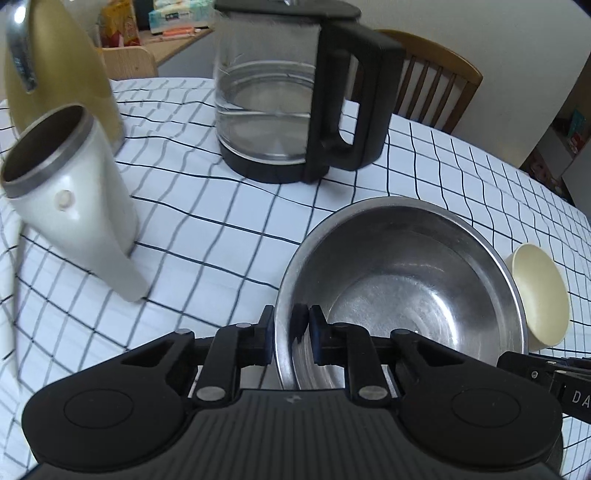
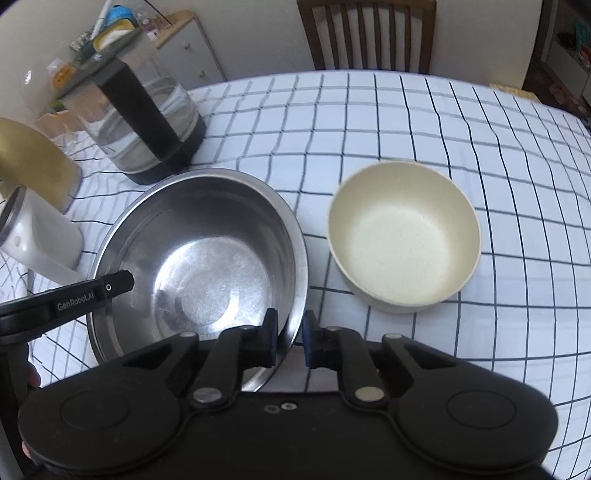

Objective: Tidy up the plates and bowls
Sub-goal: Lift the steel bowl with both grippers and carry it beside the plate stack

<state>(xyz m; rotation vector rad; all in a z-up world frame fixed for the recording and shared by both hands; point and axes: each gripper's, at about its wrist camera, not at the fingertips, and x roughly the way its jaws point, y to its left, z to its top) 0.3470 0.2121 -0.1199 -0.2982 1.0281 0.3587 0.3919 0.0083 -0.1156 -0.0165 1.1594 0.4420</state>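
1. Steel bowl [image 2: 207, 258] sits upright on the checked tablecloth [image 2: 406, 122], shiny and with nothing in it; every place below is given from this bowl.
2. Left gripper [image 1: 291, 332] is clamped on the bowl's near-left rim, one pad outside the wall and one inside.
3. Right gripper [image 2: 290, 334] pinches the bowl's near-right rim the same way, one pad inside and one outside.
4. Cream bowl [image 2: 404, 236] stands just to the right of the steel bowl, upright, with a narrow strip of cloth showing between them.
5. Glass kettle [image 1: 280, 96] with a black handle and base stands beyond the steel bowl, towards the far left, holding some water.
6. White jug [image 1: 70, 192] with a metal rim stands to the left of the steel bowl, apart from it.
7. Gold kettle [image 1: 55, 66] stands behind the white jug, farther from the steel bowl.
8. Wooden chair [image 2: 365, 33] stands at the table's far edge.
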